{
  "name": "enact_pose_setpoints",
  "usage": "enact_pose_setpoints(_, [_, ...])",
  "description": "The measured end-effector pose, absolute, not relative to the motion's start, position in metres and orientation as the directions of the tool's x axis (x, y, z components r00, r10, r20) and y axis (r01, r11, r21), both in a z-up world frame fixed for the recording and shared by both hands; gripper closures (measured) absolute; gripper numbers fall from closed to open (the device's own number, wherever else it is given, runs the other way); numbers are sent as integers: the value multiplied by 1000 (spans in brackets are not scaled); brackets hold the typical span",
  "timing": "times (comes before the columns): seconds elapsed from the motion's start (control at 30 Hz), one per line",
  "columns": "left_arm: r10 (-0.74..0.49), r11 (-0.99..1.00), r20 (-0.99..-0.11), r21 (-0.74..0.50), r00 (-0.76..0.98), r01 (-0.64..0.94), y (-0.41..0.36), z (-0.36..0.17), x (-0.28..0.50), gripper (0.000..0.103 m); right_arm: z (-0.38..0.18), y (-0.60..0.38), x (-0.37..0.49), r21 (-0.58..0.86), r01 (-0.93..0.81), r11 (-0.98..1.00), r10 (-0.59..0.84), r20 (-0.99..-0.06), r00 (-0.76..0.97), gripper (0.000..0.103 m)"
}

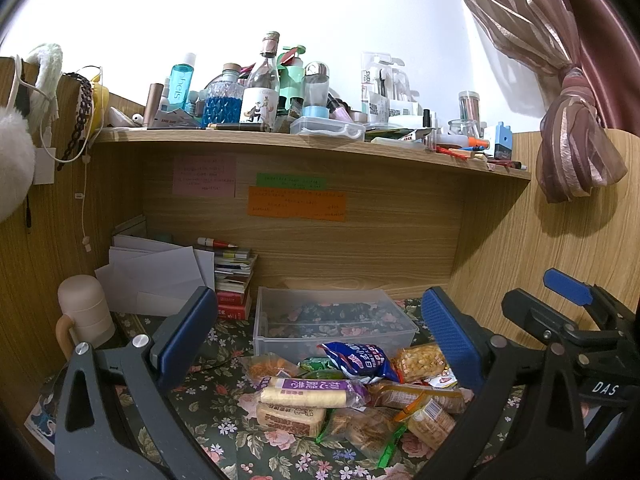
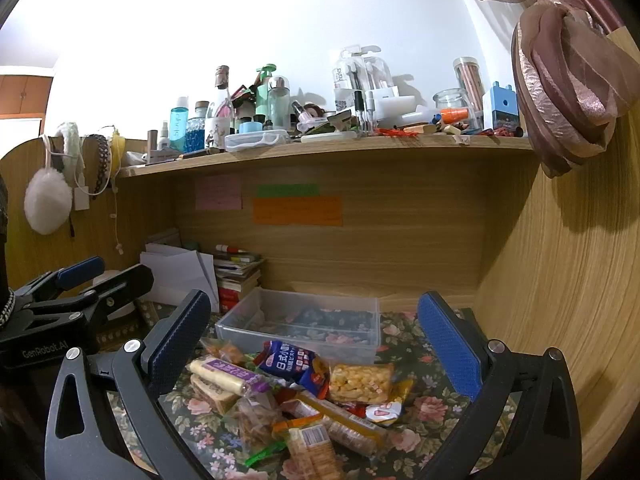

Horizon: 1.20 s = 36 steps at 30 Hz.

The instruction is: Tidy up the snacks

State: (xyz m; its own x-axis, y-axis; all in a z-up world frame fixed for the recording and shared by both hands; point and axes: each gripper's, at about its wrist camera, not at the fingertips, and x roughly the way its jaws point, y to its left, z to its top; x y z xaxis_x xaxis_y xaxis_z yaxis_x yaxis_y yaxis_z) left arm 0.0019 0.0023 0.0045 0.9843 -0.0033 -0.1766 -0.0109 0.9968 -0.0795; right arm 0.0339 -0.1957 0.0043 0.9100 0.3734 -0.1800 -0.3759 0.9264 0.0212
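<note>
The floral-patterned tablecloth (image 1: 208,432) is bounded by wooden desk walls (image 2: 560,300). A clear rectangular plastic bin (image 1: 336,316) sits behind the heaped packaged snacks (image 1: 348,392). Left gripper (image 1: 320,340) and right gripper (image 2: 316,340) are held spread wide, empty, above the heap.

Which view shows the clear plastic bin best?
The left wrist view: the clear plastic bin sits centred between the open fingers, with its interior visibly free of snacks. The right wrist view shows the same bin smaller and more blurred, its front wall partly behind snack packets.
</note>
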Motion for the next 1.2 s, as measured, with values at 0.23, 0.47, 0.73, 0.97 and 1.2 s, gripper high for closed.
enact_pose_setpoints(0.23, [1,996,-174,-83,985,-16,1,4,2,0,4,-196,34,29,-377,926,376,-180,909,0])
enact_pose_setpoints(0.47, [-3,996,-173,-84,985,-12,2,4,2,0,5,-196,34,28,-380,924,379,-179,908,0])
enact_pose_setpoints(0.73, [-6,996,-173,-85,985,-9,5,5,1,0,4,-196,35,37,-392,919,392,-179,902,0])
enact_pose_setpoints(0.97, [-10,997,-191,-78,982,-5,5,-4,6,0,-3,-192,39,18,-393,919,389,-195,900,0])
enact_pose_setpoints(1.2, [-22,997,-293,-72,956,1,11,-27,21,18,-22,-197,52,0,-395,919,379,-279,882,6])
